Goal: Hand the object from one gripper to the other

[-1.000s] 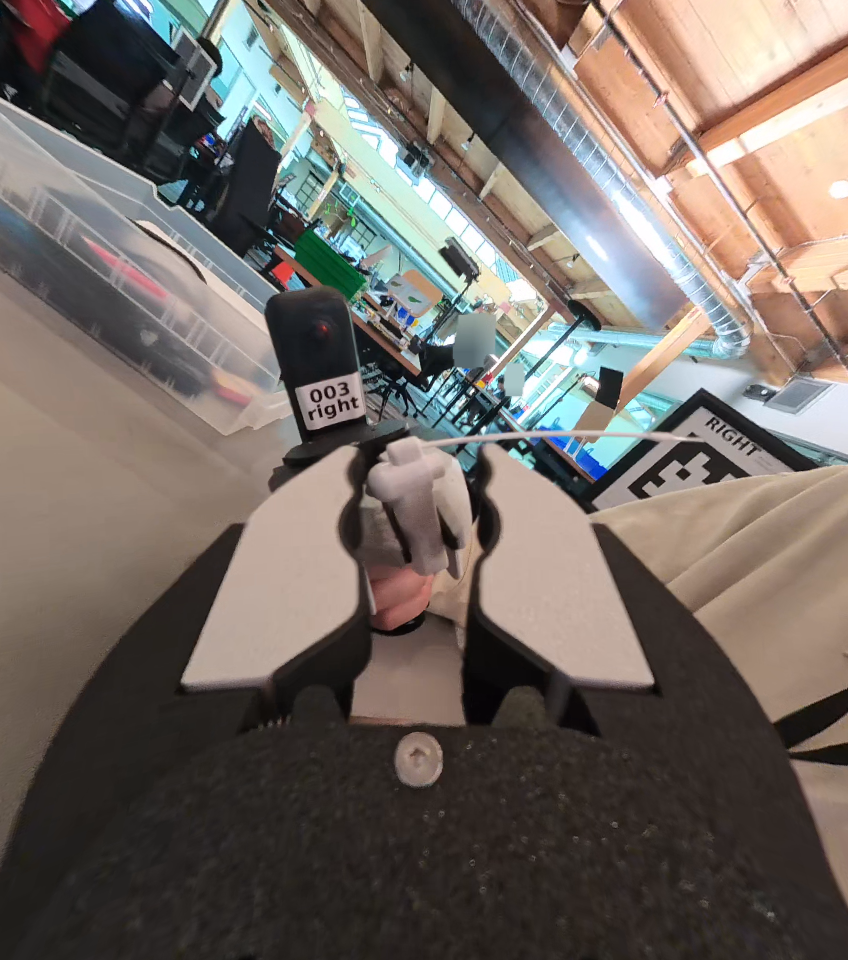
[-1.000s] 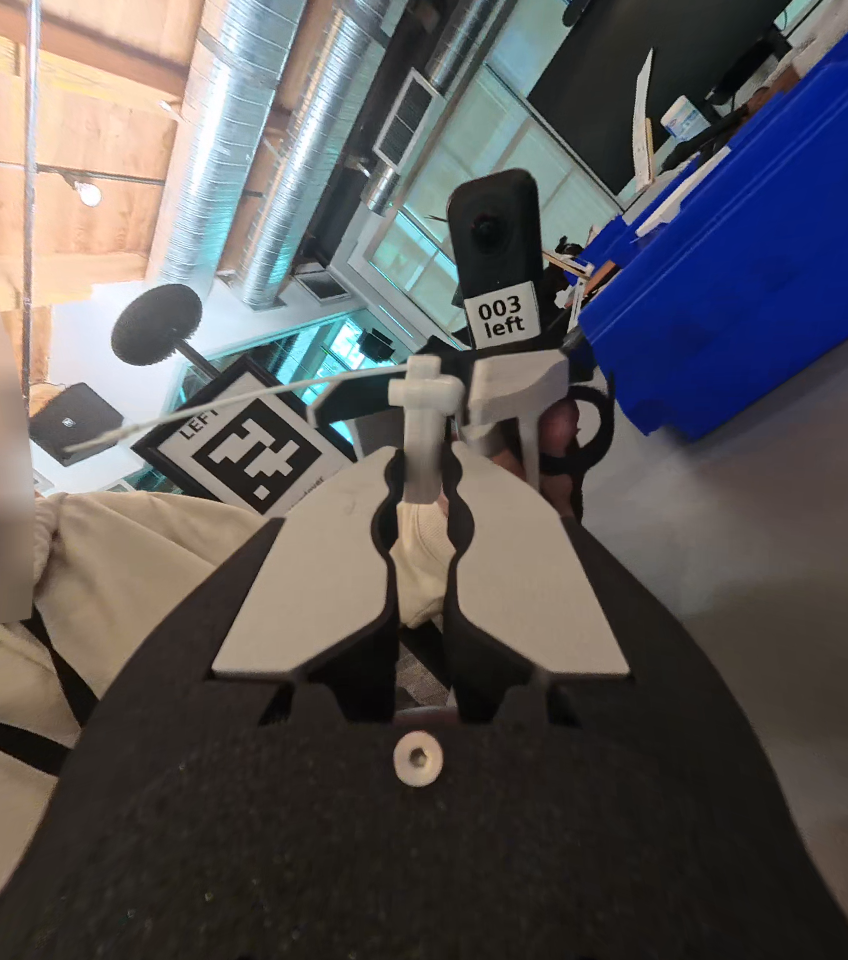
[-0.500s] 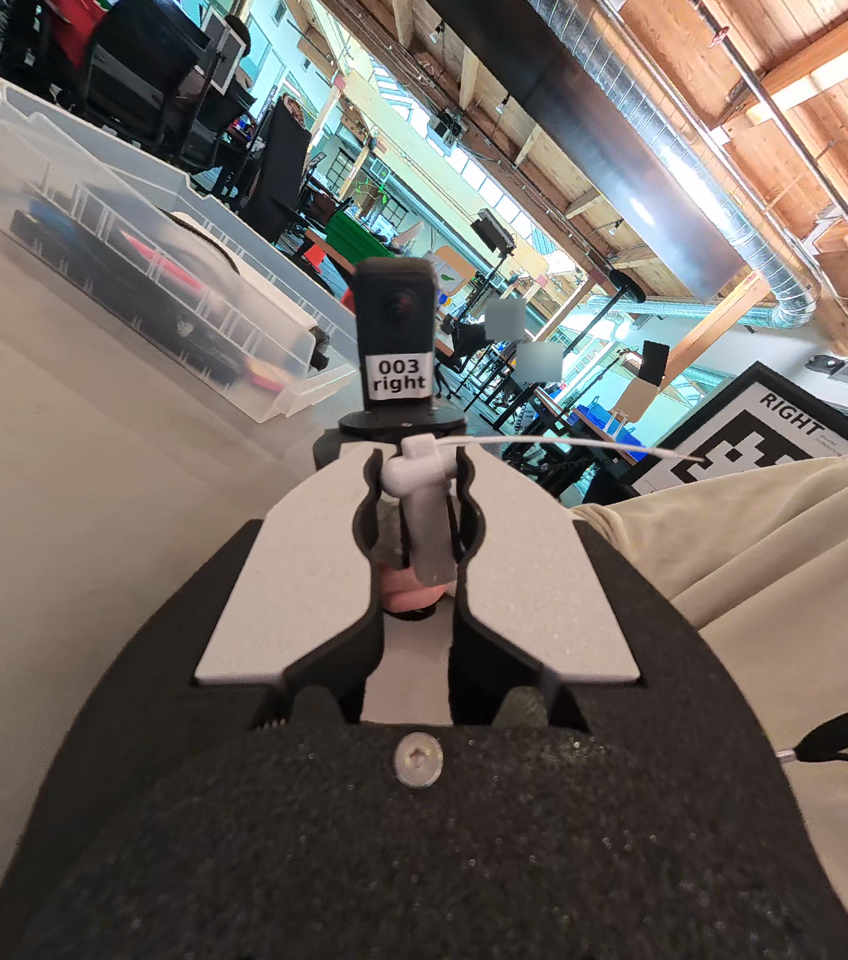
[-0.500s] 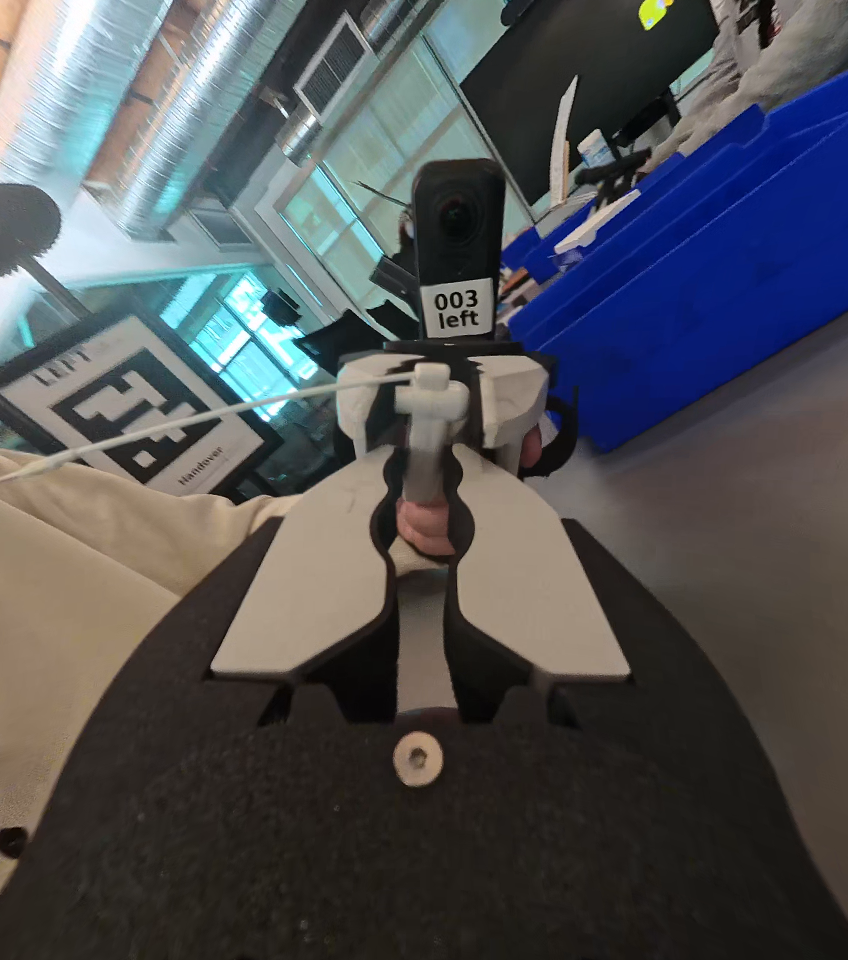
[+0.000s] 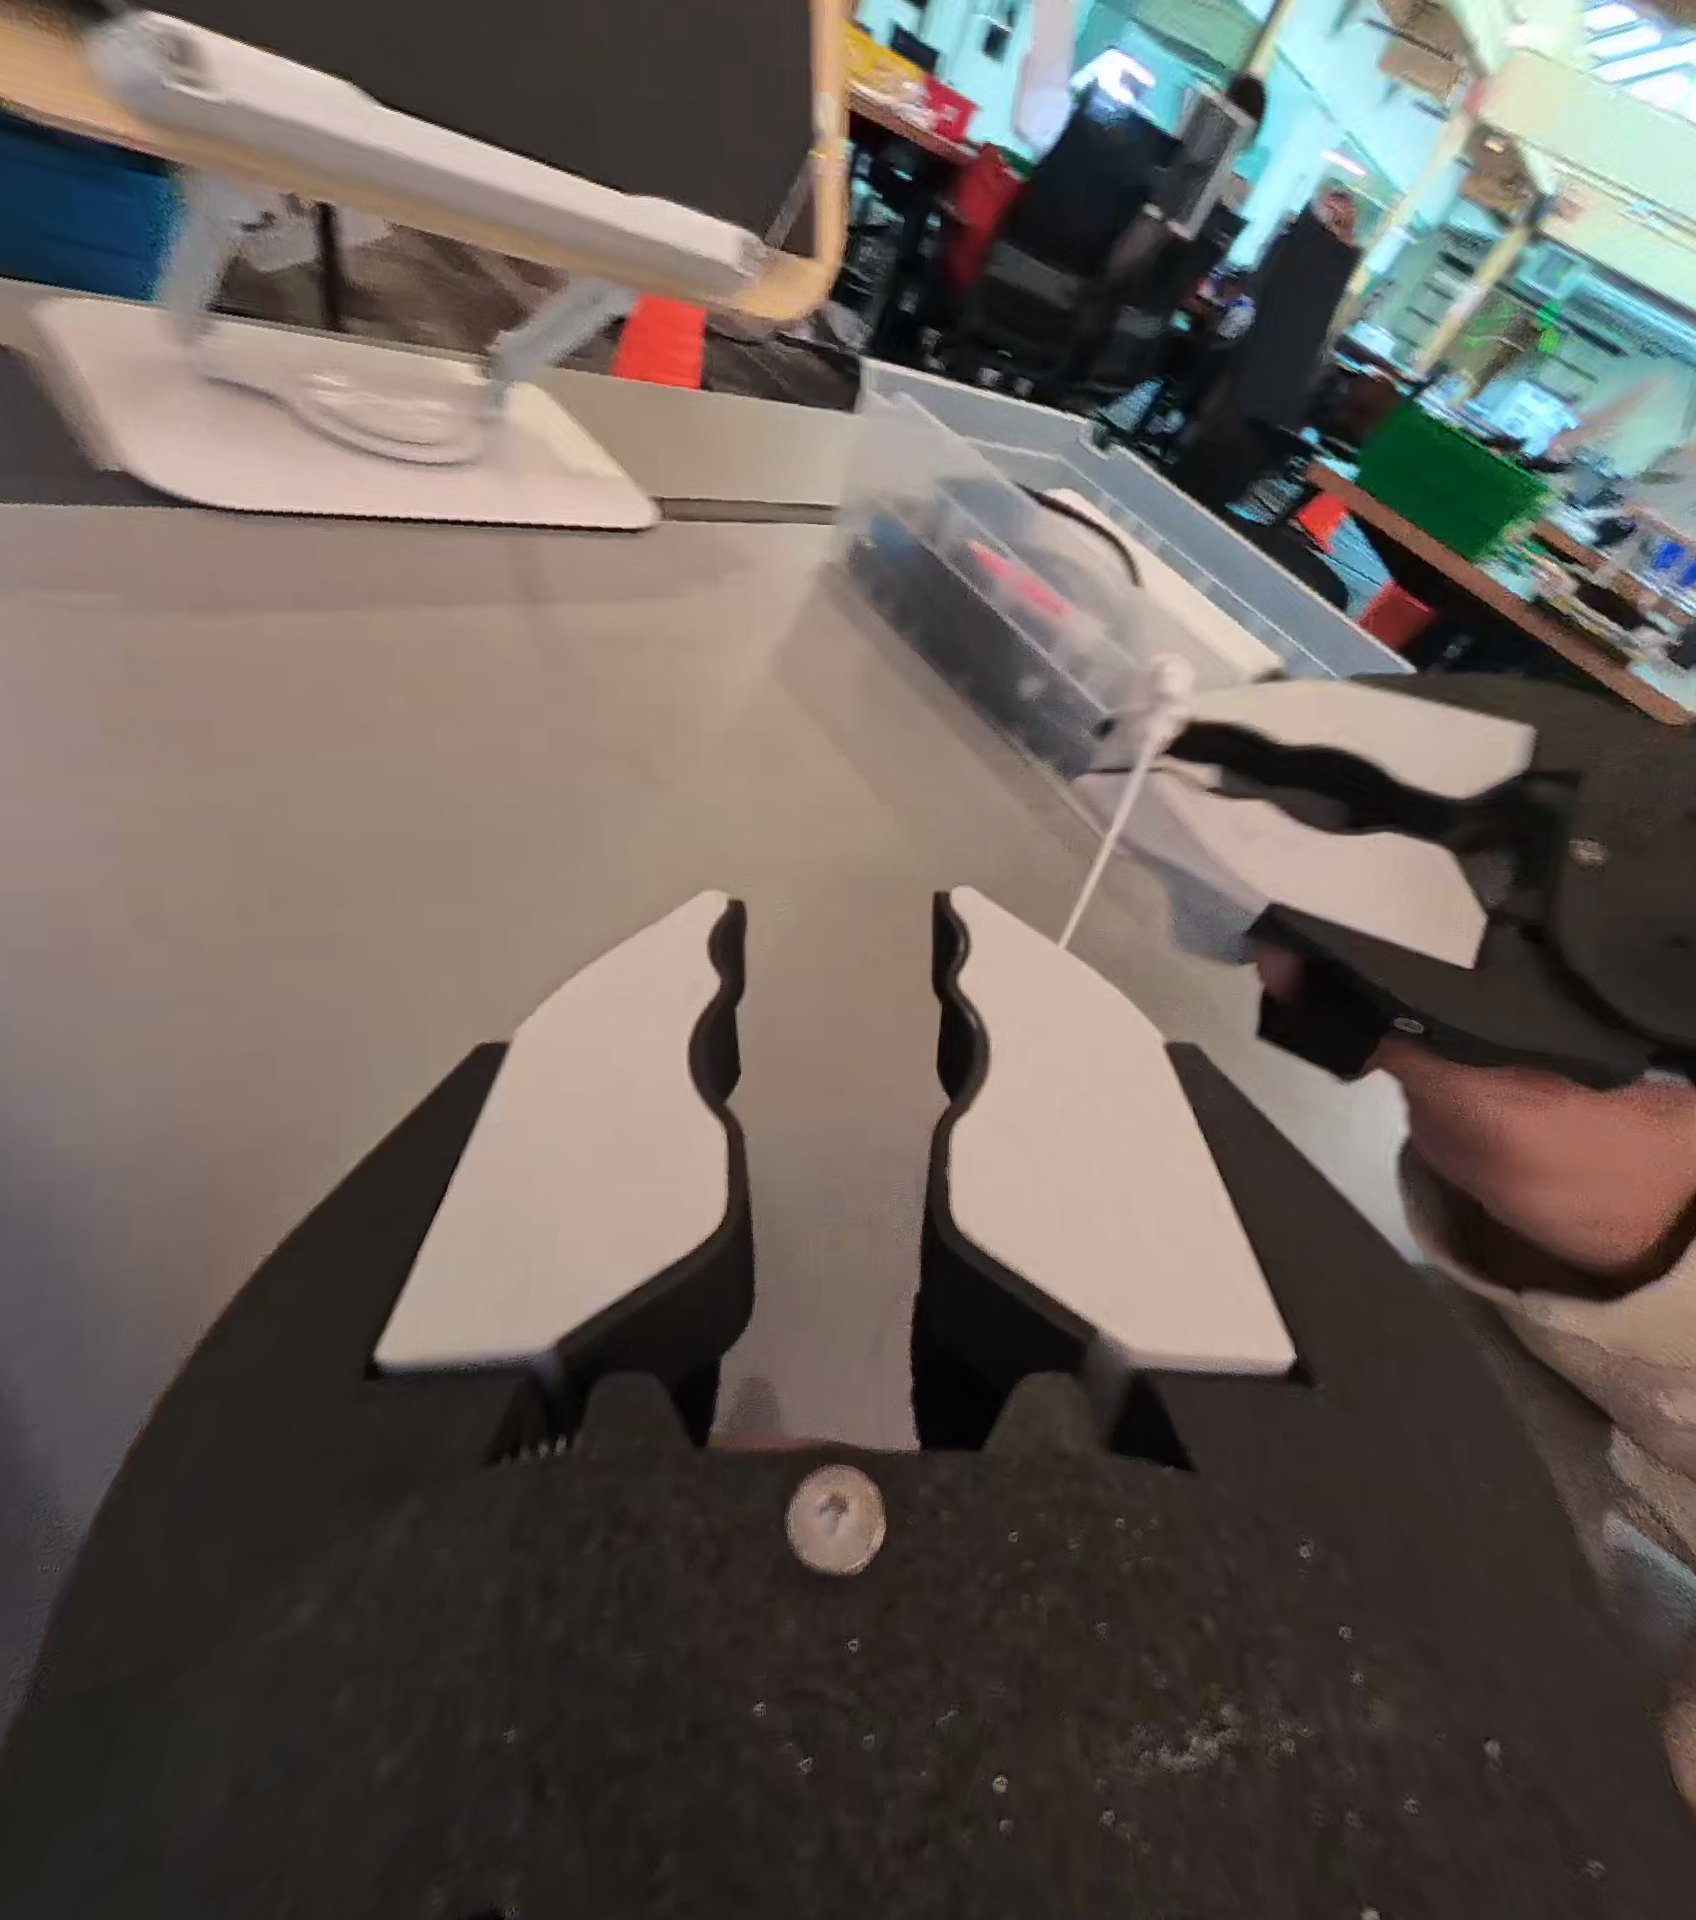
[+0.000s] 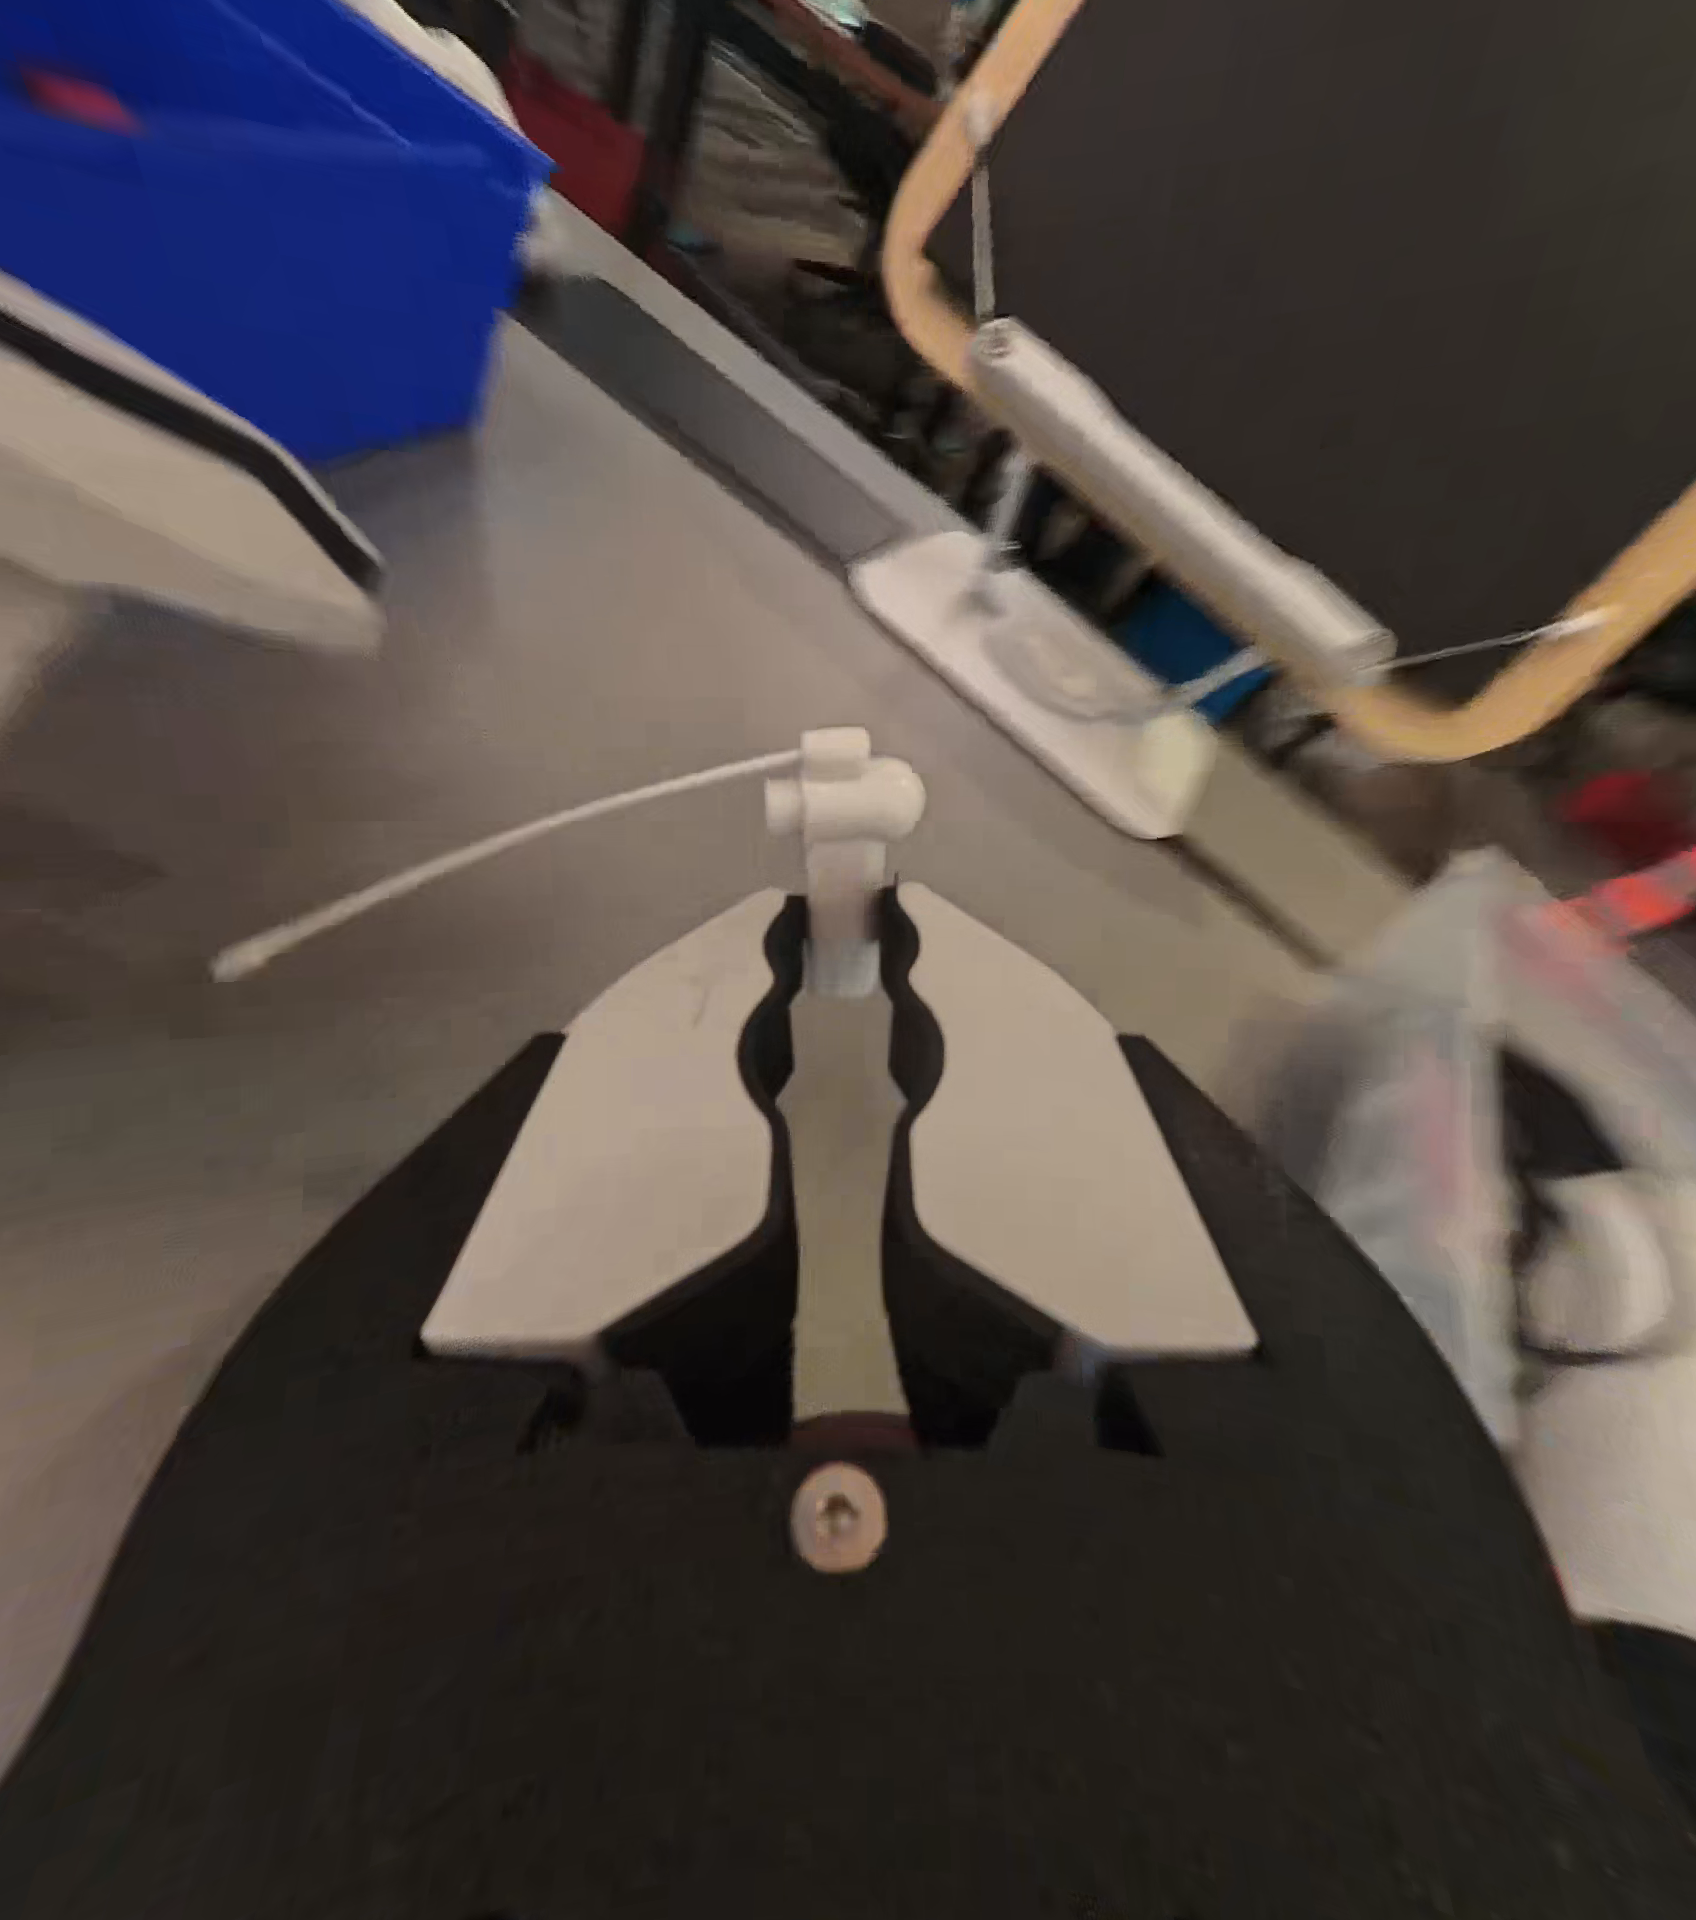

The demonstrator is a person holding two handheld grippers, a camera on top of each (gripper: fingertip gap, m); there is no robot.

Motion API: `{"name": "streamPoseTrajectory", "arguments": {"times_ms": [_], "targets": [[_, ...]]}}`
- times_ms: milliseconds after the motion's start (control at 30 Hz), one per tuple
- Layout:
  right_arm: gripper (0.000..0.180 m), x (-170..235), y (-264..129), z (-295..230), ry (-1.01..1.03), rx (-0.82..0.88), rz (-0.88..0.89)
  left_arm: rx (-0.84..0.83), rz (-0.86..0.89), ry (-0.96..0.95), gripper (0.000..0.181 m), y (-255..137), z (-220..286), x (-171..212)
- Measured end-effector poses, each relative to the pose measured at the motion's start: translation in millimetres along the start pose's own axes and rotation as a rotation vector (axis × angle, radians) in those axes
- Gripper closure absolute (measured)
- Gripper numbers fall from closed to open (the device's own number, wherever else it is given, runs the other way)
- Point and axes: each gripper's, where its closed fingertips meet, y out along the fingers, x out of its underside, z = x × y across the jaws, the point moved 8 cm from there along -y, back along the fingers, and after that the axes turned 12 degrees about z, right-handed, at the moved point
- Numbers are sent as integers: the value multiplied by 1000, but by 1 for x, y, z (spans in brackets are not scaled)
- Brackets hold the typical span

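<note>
The object is a small white plastic piece [image 6: 842,800] with a knobbed head and a thin white rod sticking out to the left. My right gripper [image 6: 842,914] is shut on its stem and holds it above the grey table [image 6: 408,1039]. My left gripper [image 5: 836,914] is open and empty, with its jaws well apart above the table [image 5: 304,779]. In the left wrist view the right gripper [image 5: 1161,748] is ahead on the right, a hand below it. The white piece [image 5: 1171,681] shows at its tips, with the rod hanging down towards my left gripper's right finger.
A monitor [image 6: 1395,260] on a white stand base [image 5: 335,447] is at the table's far edge. A clear plastic box [image 5: 1010,613] of small items lies beyond the right gripper. Blue bins [image 6: 200,260] stand at the far left in the right wrist view. The monitor [image 6: 1395,260] lies around 35 cm away from my right fingertips.
The grippers faced each other with the left jaws around the piece. Now the left jaws have opened wide and drawn away, both grippers tilt down to the table, and the right keeps the piece.
</note>
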Motion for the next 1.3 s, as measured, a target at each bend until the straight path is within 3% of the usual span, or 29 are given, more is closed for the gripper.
{"name": "streamPoseTrajectory", "arguments": {"times_ms": [67, 233, 400, 500, 700, 867, 1000, 1167, 1233, 1300], "targets": [[166, -1, -2, 6, -271, 81, 25, -20, 21, -35, 147, -6, -9, -5], [166, 5, -2, -29, -697, 47, 116, 221, -32, -74, 143, 2, 16, -4], [166, 1, -7, -49, -725, -21, 177, 245, -127, 112, 147, 9, 37, 10], [165, -7, -13, -56, -748, -30, 231, 265, -135, 144, 166, 10, 41, 13], [165, -3, -12, -56, -695, -57, 274, 229, -156, 220, 167, 9, 43, 13], [148, 7, -8, -41, -405, -204, 222, 200, -131, 247, 167, 8, 39, 9], [139, 19, 3, -19, 121, -420, 108, 169, -114, 263, 167, 6, 34, 6], [114, 30, 13, -20, 710, -690, -28, 157, -50, 203, 167, 3, 30, 0], [117, 24, 13, -30, 849, -746, 41, 179, -13, 143, 167, 2, 30, -4], [131, 13, 8, -42, 886, -771, 158, 244, 32, 48, 168, 0, 32, -8]]}}
